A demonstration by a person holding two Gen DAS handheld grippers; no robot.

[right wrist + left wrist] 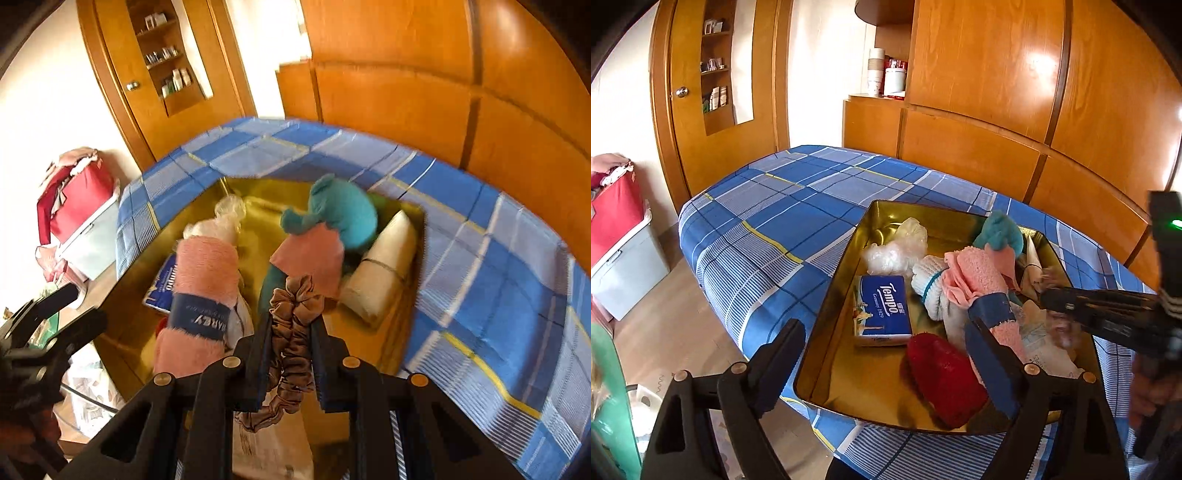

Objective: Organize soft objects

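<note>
Right wrist view shows our right claw [291, 317] clamped on a brown scrunchie [295, 306], held above the gold tray [373, 343] that sits on the checked desk [498, 288]. We judge this the carrying step: one soft thing is in transit to the tray, and the next move calls for lowering it onto bare gold and letting go. Free floor lies on the tray's near right side, between the pink towel roll [207, 280] and the cream bundle [384, 269]; the teal plush [343, 214] fills the far corner. In the left wrist view our left claw [886, 354] stands wide and empty over the tissue pack [882, 310] and red cloth [942, 373]. The tray walls are low, and the desk edge runs close on the near side.
</note>
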